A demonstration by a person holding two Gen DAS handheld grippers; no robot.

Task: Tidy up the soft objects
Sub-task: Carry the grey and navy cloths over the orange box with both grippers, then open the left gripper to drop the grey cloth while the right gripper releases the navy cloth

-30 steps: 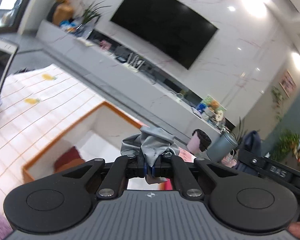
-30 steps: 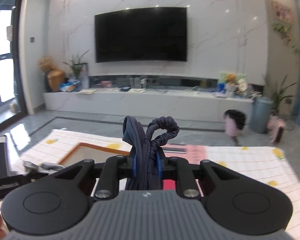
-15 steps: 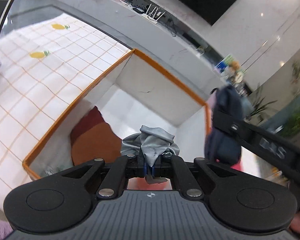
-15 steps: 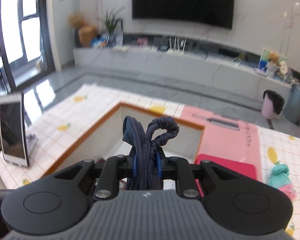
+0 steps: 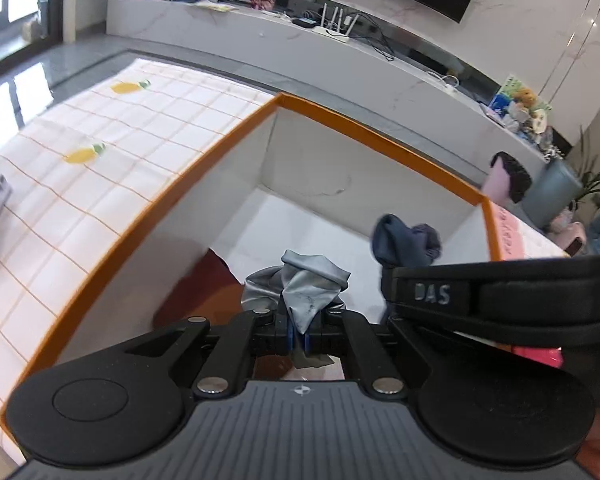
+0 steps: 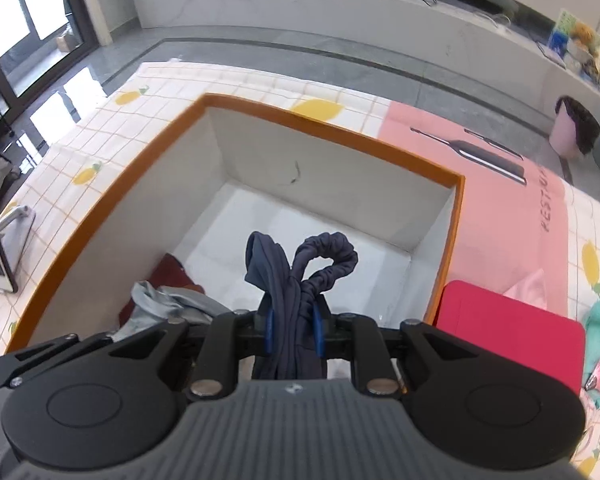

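**Two cloths held over the orange-rimmed box**

The grey cloth [image 5: 300, 292] was clamped in the left gripper [image 5: 298, 340], the navy cloth [image 6: 292, 280] in the right gripper [image 6: 292, 336], both above the open box [image 6: 332, 126]. "DAS" marked the right gripper's side. The pink mat [image 6: 512, 200] beside the box read partly "RESTO", cut off.

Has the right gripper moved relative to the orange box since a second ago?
Yes. The right gripper, shut on the navy garment, has come forward and tipped down: the orange-rimmed box, earlier low ahead, now lies open directly beneath it.
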